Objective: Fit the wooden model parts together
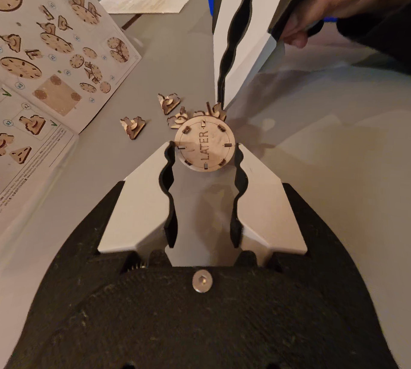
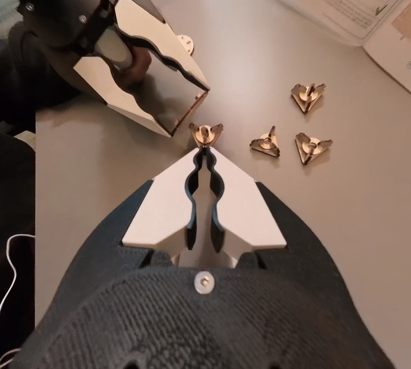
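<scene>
Fingers (image 1: pixel 170 153) grip engraved wooden disc (image 1: pixel 204 143) edgewise.

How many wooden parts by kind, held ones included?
triangles: 4, one in the right gripper, three on the table
discs: 2, one in the left gripper, one partly hidden behind it
total: 6

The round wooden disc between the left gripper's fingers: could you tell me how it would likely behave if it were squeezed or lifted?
The round wooden disc looks like thin laser-cut plywood, so probably stiff and light. The left gripper holds it by its curved rim, so it might pivot or slip. The small tabs slotted through its face look delicate; a hard squeeze could crack them.
</scene>
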